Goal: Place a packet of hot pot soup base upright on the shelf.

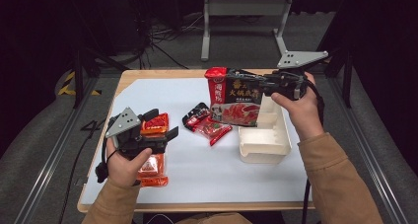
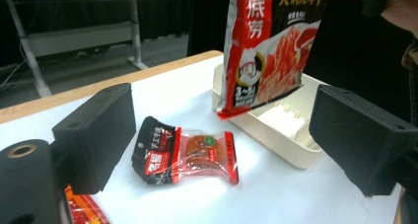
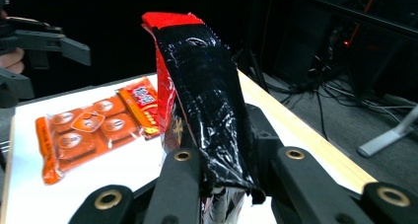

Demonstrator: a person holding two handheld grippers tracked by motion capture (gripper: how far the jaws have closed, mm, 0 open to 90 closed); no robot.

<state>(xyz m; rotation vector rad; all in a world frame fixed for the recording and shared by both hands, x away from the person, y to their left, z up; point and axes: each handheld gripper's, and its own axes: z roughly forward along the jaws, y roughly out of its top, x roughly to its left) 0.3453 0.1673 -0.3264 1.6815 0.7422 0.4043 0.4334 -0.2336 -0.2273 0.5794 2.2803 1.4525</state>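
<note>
My right gripper (image 1: 262,84) is shut on the right edge of a large red and black food bag (image 1: 235,99), which hangs upright above the table's far middle. In the right gripper view the jaws of the right gripper (image 3: 231,172) pinch the glossy bag (image 3: 204,100). My left gripper (image 1: 161,125) stands open with nothing between its jaws, low over an orange snack packet (image 1: 153,170) at the front left. Past the wide jaws of the left gripper (image 2: 224,135) lie a small red and black sachet (image 2: 190,152) on the mat and the hanging bag (image 2: 268,51).
A white plastic tray (image 1: 263,142) sits at the right of the white mat (image 1: 207,174), below the hanging bag. The small sachet (image 1: 206,123) lies mid-table. The orange packet (image 3: 91,128) lies flat. Metal stand legs and cables lie on the floor beyond the far edge.
</note>
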